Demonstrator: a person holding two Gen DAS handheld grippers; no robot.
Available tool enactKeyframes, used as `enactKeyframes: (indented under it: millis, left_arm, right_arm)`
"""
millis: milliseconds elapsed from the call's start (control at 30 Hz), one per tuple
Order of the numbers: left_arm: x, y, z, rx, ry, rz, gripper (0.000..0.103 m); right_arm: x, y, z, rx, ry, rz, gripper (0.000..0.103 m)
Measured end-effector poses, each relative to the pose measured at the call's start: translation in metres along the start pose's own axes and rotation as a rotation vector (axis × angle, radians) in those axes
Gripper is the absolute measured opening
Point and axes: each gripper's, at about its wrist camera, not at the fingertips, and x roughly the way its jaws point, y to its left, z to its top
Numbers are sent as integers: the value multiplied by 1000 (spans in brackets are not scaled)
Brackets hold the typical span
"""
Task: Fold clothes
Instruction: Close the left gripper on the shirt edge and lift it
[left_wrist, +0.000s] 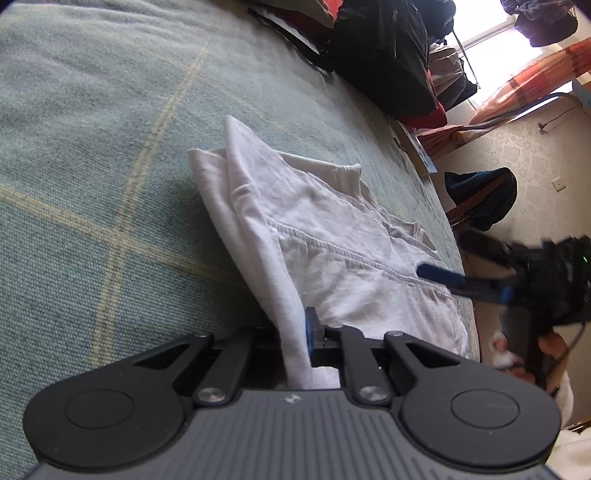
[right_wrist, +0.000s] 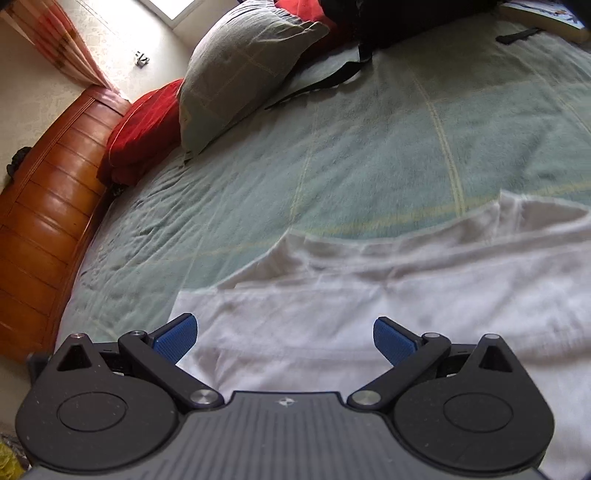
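While left fingers (left_wrist: 309, 334) clamp its lifted edge, the creased white garment (left_wrist: 332, 236) lies under spread right fingers (right_wrist: 173, 338).

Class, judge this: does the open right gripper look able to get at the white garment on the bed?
Probably yes. The right gripper hangs open just above the white garment, nothing lies between them, and the left gripper holds a different edge.

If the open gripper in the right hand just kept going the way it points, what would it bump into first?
Most likely the white garment spread on the bed: the right gripper points down at it, jaws open and empty. How far off the cloth lies is hard to tell.
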Motion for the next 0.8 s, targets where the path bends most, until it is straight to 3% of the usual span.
enactKeyframes:
  millis: [200,500,800]
  left_arm:
    - [-1,-10,-2,33,-15,52,12]
    - [-3,-19,-7,63,-39,103,12]
    - [-3,-22,-8,54,-44,124,12]
  right_arm:
    - [-4,5,-44,35,88,-10,103]
    - [-29,7,-94,83,70,-33,103]
    - [-39,10,-135,106,142,-37,103]
